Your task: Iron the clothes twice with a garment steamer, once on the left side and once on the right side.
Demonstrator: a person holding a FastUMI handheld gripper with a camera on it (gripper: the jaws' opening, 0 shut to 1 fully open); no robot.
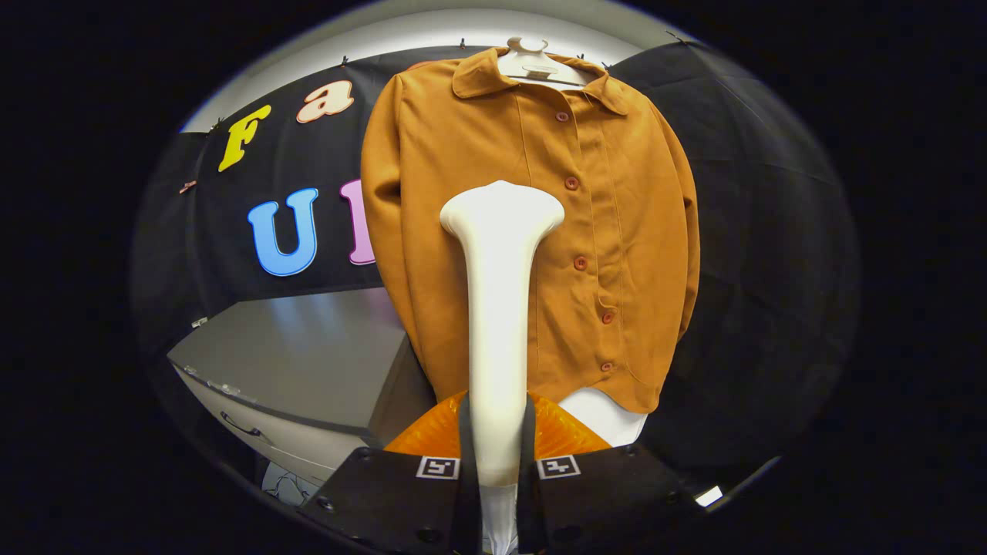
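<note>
An orange-brown buttoned shirt (pixel 532 223) hangs on a white hanger (pixel 536 65) against the black cloth wall, its front facing me. A white garment steamer (pixel 500 324) stands upright between my fingers, and my gripper (pixel 497 462) is shut on its handle. The steamer's wide head sits at the shirt's mid-height, just left of the button row, over the left half of the front. Whether the head touches the cloth I cannot tell. The handle's lower end is hidden between the fingers.
A grey cabinet (pixel 308 362) with a drawer handle stands low to the left of the shirt. Something white (pixel 605 416) shows below the shirt's hem. Black cloth wall (pixel 756 231) runs behind and to the right.
</note>
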